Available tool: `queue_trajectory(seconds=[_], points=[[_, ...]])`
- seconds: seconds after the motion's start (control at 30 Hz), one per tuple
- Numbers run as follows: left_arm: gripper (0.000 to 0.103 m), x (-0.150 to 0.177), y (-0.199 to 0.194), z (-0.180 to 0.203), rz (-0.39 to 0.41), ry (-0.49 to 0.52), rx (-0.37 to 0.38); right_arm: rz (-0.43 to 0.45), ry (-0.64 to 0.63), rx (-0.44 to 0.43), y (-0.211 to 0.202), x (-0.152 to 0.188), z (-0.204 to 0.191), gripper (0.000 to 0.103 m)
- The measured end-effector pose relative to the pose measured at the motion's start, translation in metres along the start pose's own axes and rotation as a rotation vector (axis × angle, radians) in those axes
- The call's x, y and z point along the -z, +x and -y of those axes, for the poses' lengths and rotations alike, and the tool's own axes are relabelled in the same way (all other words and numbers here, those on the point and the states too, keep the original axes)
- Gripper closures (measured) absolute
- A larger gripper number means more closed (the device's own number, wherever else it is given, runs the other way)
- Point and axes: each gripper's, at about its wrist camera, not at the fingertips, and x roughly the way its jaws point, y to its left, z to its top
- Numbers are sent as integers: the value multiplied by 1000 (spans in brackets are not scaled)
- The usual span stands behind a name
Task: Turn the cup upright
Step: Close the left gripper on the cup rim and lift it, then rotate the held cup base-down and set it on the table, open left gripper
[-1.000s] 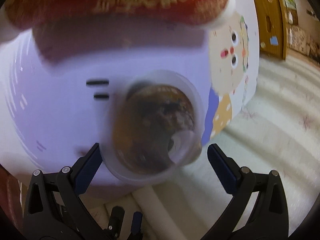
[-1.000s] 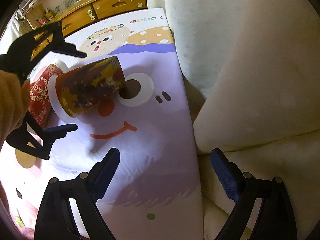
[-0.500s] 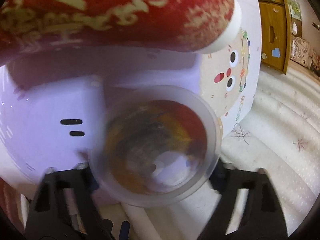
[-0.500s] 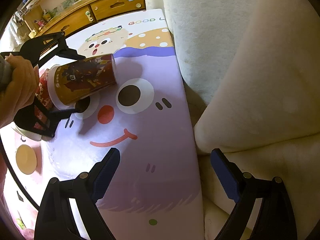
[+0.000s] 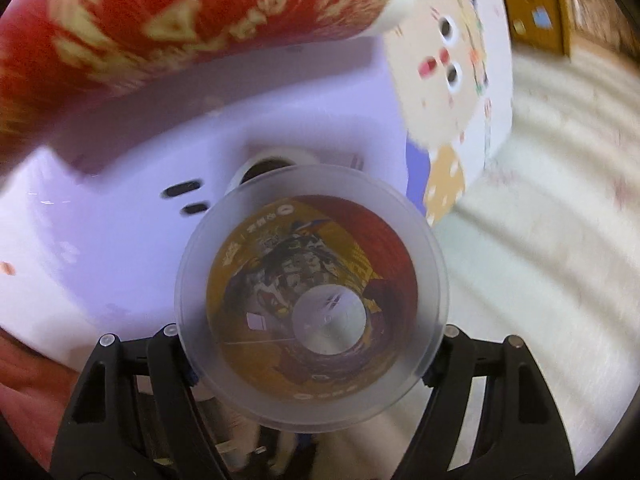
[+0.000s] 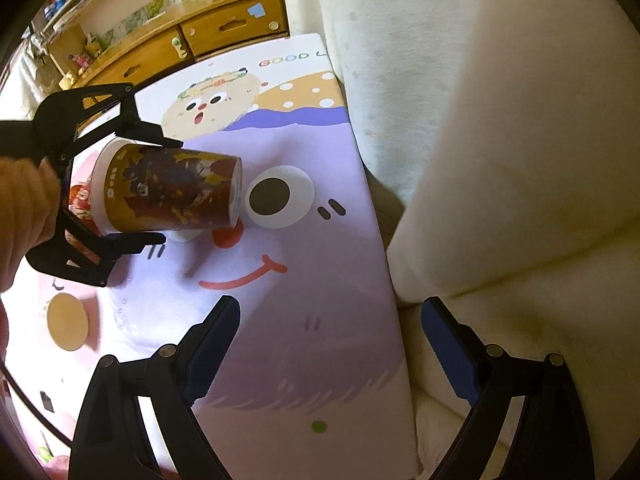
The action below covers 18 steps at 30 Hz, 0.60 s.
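Brown-and-gold printed paper cup [image 6: 168, 192] is clamped near its white rim between the fingers of the left gripper [image 6: 150, 190], held on its side clear of the cartoon-printed mat [image 6: 304, 320] toward that mat's left edge, open mouth facing the holding hand and base pointing at the mat's middle. In my judgement the step is best finished by rotating the wrist until the base faces straight down, lowering onto bare mat away from the red cup [image 5: 192, 20] lying alongside, and releasing only once the base sits flat. Right gripper [image 6: 332, 344] hangs empty, its jaws apart, over the mat's near right edge beside the cream sofa [image 6: 500, 140].
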Motion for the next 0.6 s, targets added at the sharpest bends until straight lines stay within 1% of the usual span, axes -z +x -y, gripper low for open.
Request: queue_trajectory(seconds=[0.17,0.23,0.27,0.33,0.4,0.5,0.6], points=[[31,26,-34,-9,-64,134,-39,41,-10,-8,-31,20,-2,10],[31,40,-53,-18,-104,189,-72,64,-18,-17,-46,30,-5,10],[31,48,-61,-21,-126,235,-108,73,-21,-25,-52,35,-6,10],[31,62,-75,-27,-137,327,-171,87,-29,-47,-64,44,-9,10],[31,71,-83,-38,-153,390,-268,98,-40,-67,-75,56,-15,10],[31,79,-90,-63,-218,412,-376,99,-69,-87,-86,74,-23,10],[31,88,-94,-86,-269,497,-518,87,-93,-104,-92,90,-32,10]])
